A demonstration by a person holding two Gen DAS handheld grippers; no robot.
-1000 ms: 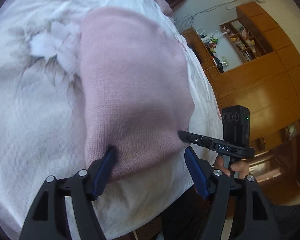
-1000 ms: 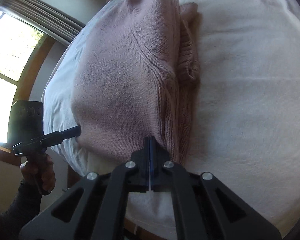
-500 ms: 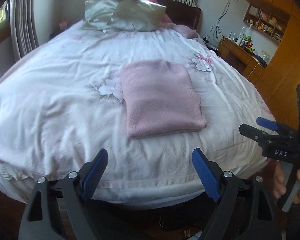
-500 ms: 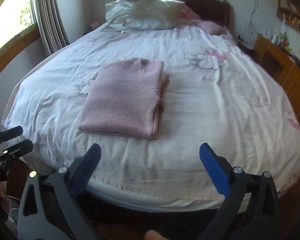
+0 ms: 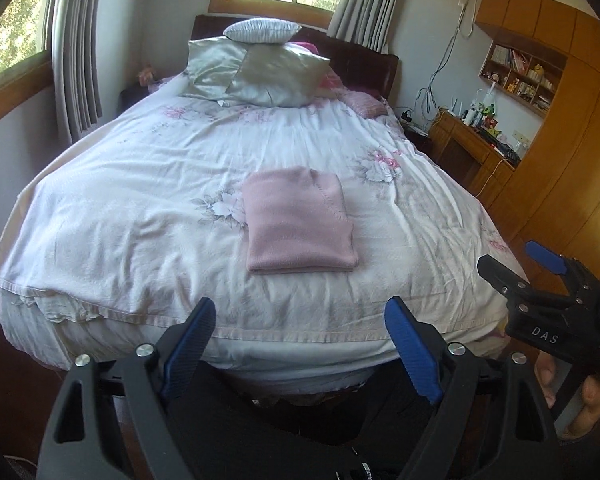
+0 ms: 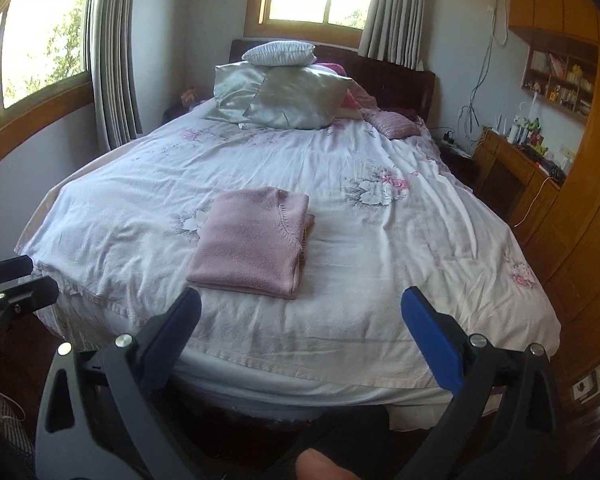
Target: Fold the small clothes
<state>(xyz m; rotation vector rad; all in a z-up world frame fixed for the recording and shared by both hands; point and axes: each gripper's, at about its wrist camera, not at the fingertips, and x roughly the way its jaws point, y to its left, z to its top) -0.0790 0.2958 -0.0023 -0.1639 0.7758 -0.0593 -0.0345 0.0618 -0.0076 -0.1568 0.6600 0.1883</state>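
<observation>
The bed (image 5: 140, 208) fills both views, its white flowered cover spread wide and wrinkled, with pillows (image 5: 256, 68) stacked at the headboard end, well away from the working area. That leaves the near half bare — a flat, soft surface suited to folding.

On that near half lies the sweater (image 5: 298, 224), pink knit, lying as a squarish packet near the foot edge and roughly centred across the bed. In the right wrist view the sweater (image 6: 252, 244) shows stacked layers along its right side, with a lower layer peeking out a little past the top one, so the packet is neat but not perfectly flush. Placed close to the foot, it sits within easy reach of whoever stands there.

The left gripper (image 5: 300, 340) hangs below the mattress edge, its jaws spread wide and empty, apart from the cloth. The right gripper (image 6: 300, 328) is likewise released, blue pads far apart with nothing between them; it also shows at the right edge of the left view, held by a hand (image 5: 580, 400). Both tools stand back from the bed and point at the packet — a stance that reads as a finished fold being looked over, not a grasp in progress. By my judgement this garment is done, or needs at most a nudge to square that protruding layer.
</observation>
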